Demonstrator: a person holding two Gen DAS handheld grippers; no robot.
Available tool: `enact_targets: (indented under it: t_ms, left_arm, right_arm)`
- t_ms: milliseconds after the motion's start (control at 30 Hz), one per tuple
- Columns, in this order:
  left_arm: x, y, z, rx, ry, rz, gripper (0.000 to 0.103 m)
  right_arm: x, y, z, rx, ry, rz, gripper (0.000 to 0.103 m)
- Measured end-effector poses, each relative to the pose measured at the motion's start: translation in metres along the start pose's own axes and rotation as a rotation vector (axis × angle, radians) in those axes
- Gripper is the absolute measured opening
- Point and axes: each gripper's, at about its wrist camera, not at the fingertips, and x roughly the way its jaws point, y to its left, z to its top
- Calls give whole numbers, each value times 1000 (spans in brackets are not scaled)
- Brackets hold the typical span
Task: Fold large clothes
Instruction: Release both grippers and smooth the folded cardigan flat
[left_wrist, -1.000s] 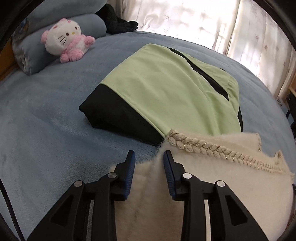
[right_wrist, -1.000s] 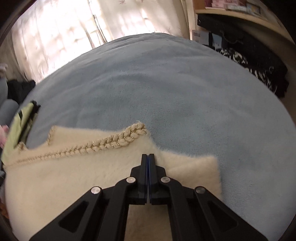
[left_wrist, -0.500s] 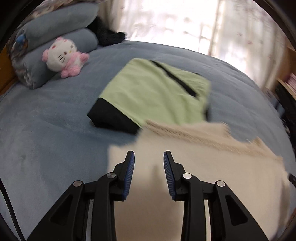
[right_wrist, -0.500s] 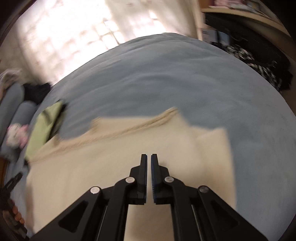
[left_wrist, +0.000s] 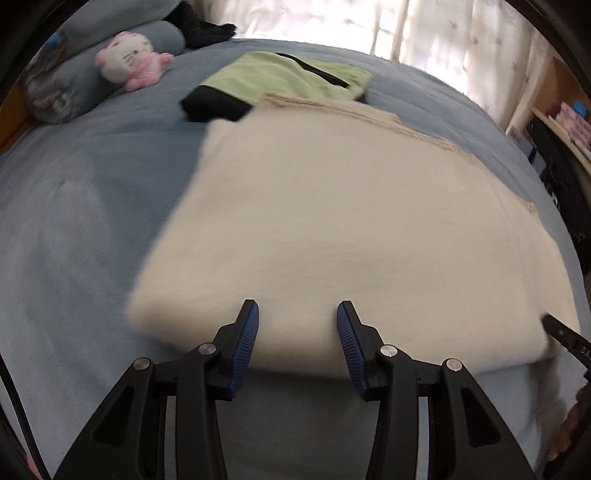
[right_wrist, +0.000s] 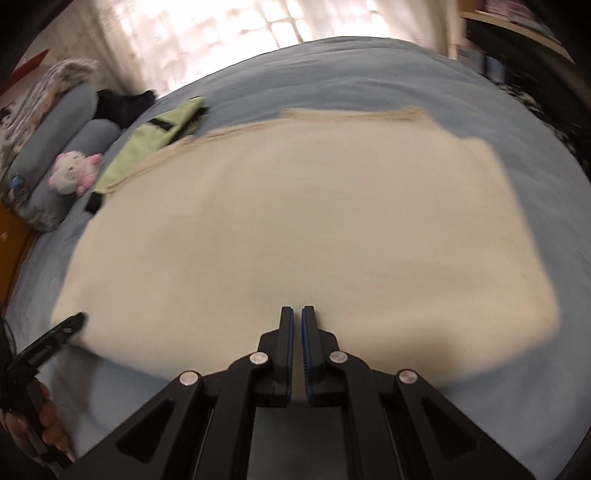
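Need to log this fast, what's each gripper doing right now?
Left gripper: jaws opening, holding nothing, cream garment lies beyond them.
Right gripper: shut, holding nothing.

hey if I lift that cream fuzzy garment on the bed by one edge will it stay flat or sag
The cream garment would probably sag: it lies limp over the blue bed, following its surface. Its fuzzy pile suggests fair grip. Being broad and thick, it is likely weighty enough to droop from one pinch.
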Motion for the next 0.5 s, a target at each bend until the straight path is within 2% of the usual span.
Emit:
enact_targets:
  t_ms: [33,133,167,200,233,300,500]
  left_arm:
    - [-2,8,-3,-2,-11,15,43]
    - [-6,26,-7,-14,-22,32,43]
    - [-7,29,-8,-22,-26,26,43]
    - [-8,30,-10,-27,-29,24,43]
    - [-9,30,-11,-30,-32,29,43]
    - [-7,28,-8,-31,-33,45,43]
    - [-9,26,-8,-47,-29,54,43]
  right_arm:
    - [-5,-15,-3,7,-12,-50,4]
    - [-18,-62,-10,33,-63,-316,4]
    - [-23,-80,-12,71,-69,-351,4]
    - [-28,-94,-14,125,-70,-312,4]
    - [-33,-110,-17,205,-75,-232,4]
    - [-35,-116,-20,254,-71,-207,4]
    - [-26,-89,-19,164,-49,-348,5]
